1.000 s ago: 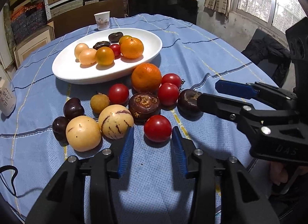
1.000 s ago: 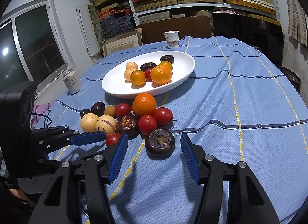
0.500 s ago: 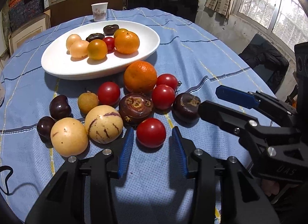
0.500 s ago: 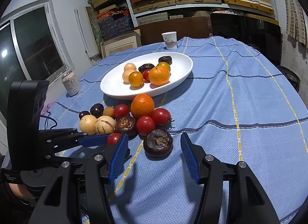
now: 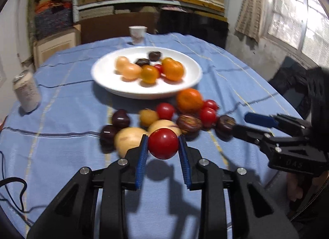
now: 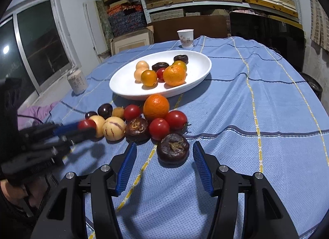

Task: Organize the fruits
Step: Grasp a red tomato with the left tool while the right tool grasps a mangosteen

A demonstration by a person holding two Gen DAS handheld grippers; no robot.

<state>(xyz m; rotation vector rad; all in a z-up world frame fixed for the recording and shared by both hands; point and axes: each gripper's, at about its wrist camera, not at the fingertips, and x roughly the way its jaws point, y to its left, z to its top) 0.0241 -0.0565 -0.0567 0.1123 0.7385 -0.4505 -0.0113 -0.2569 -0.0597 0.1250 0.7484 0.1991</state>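
Now left claw (image 5: 163, 146) around tomato (image 5: 163, 143)

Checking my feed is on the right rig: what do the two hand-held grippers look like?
Both match: the left hand-held gripper and right hand-held gripper have black angular plastic bodies, silver screw heads at the joints and blue ribbed pads on the fingers. The right one's body bears embossed lettering, blurred. A thin black cable trails beside the left.

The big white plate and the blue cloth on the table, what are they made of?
The white plate looks like glazed ceramic or maybe hard plastic: smooth, evenly white and a little shiny, with a thick rounded rim. I can't tell which. The blue tablecloth looks like woven fabric: matte, with a fine dotted weave, stitched yellow and dark stripes, and soft wrinkles where it bunches.
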